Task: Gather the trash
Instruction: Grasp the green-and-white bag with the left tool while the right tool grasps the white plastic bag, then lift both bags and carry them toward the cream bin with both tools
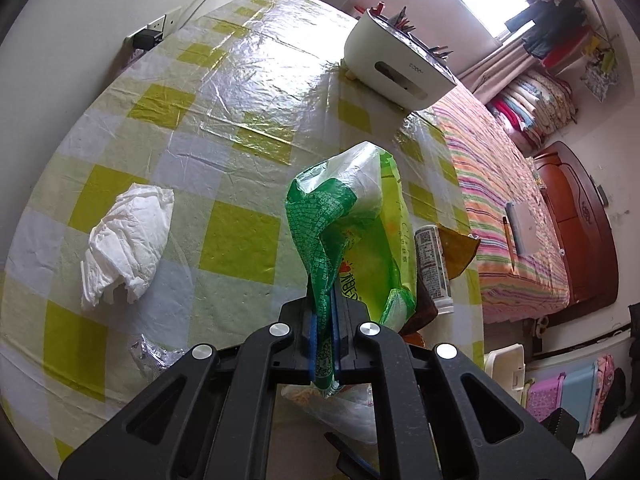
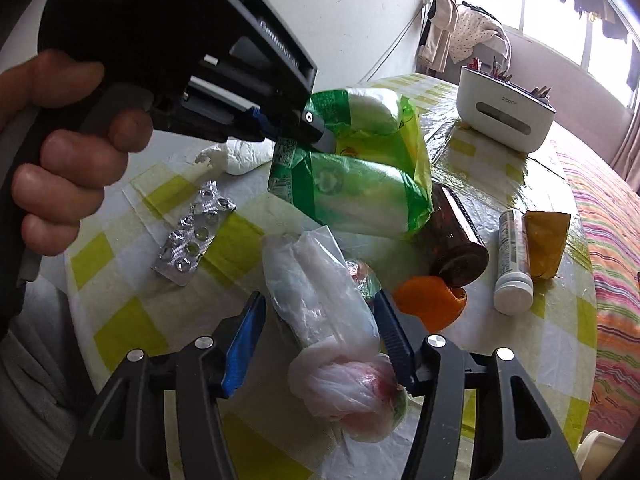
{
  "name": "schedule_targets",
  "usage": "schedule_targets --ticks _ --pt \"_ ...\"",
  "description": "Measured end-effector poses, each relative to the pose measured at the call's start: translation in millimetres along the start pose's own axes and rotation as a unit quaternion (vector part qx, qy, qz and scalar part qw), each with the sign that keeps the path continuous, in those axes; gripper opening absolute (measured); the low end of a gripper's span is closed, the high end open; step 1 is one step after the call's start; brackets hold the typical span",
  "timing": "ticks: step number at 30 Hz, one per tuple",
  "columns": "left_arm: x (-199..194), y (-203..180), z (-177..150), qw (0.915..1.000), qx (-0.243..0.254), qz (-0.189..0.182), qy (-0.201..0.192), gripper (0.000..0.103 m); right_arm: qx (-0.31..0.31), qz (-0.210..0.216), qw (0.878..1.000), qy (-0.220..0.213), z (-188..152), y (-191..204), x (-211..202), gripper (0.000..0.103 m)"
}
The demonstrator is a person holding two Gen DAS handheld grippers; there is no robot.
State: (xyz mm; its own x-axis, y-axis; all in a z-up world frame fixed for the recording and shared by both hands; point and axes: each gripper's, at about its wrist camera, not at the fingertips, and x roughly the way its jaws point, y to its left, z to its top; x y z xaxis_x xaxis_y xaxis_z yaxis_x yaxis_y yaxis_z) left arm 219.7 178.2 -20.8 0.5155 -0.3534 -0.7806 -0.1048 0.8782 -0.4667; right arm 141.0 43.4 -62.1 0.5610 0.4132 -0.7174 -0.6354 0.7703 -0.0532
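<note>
We count one green-and-yellow plastic wrapper, pinched by its edge between the pressed-together blue pads of the left gripper and lifted over the round table with the yellow-and-white checked plastic cover. Its printing is too small and crumpled for us to read. The right gripper stands half spread around one clear knotted plastic bag near the table's near edge; its right pad touches the bag, while the left pad stands apart from it.

From the right wrist view we also count one silver blister pack of pills towards the left edge, one crumpled white tissue beyond it, one brown bottle lying on its side, one piece of orange peel just beside the bottle's mouth, one white tube with fine print and one mustard-yellow packet near the right edge. One white holder full of pens stands at the far edge; its small grey lettering is not legible to us. A person's hand grips the left tool's handle.
</note>
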Motion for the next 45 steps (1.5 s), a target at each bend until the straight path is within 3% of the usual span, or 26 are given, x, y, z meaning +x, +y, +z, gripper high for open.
schedule_targets --ticks 8,22,37,45 --pt "-33.2 -27.4 -8.5 0.9967 0.049 0.009 -0.064 0.004 0.004 -0.016 1.000 -0.010 -8.3 3.1 -1.7 0.044" --pt "-64.7 -64.1 -23.8 0.9819 0.109 0.029 -0.152 0.004 0.075 -0.005 0.995 -0.069 -27.2 -16.0 -47.6 0.044" --pt "-73.6 -114.3 -55.1 0.9589 0.194 0.036 -0.205 0.004 0.175 -0.035 0.974 -0.141 -53.0 -67.7 -101.1 0.044" --pt "-69.8 -139.1 -69.6 0.9461 0.233 0.046 -0.221 0.005 0.213 -0.055 0.963 -0.157 -71.4 -91.6 -118.8 0.044"
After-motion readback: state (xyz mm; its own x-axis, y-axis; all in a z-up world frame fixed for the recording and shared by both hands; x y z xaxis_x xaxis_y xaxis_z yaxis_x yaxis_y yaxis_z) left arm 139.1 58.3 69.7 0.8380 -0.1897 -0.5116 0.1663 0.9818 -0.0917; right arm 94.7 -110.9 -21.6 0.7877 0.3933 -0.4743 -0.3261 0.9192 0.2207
